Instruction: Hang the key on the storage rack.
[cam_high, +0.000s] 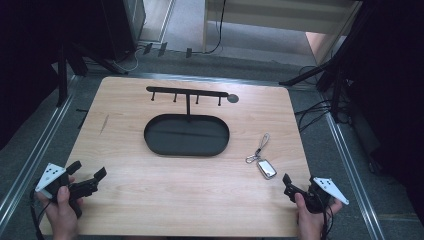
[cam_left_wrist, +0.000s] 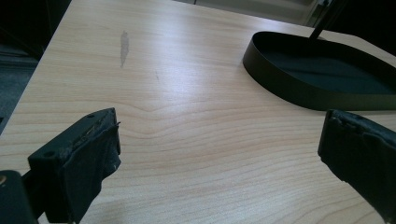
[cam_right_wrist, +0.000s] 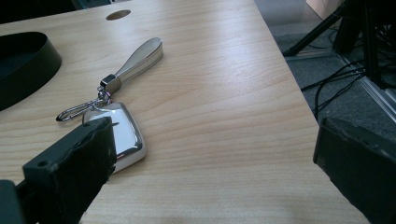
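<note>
A silver key fob (cam_high: 266, 168) with a clip and a slim metal strap (cam_high: 263, 141) lies flat on the right part of the wooden table (cam_high: 200, 190). A black oval tray (cam_high: 186, 136) sits mid-table, and a black T-shaped hook rack (cam_high: 187, 93) rises from its far edge. My right gripper (cam_high: 300, 183) is at the near right corner, open and empty. In the right gripper view the key fob (cam_right_wrist: 125, 133) lies just beyond the left jaw of that gripper (cam_right_wrist: 212, 140). My left gripper (cam_high: 90, 171) stands open at the near left corner, far from the tray (cam_left_wrist: 289, 93).
A round hole (cam_high: 233, 98) pierces the tabletop beside the rack's right end. Bare wood stretches between the two grippers and in front of the tray. Cables and black stand legs (cam_right_wrist: 345, 28) lie on the floor beyond the table's right edge.
</note>
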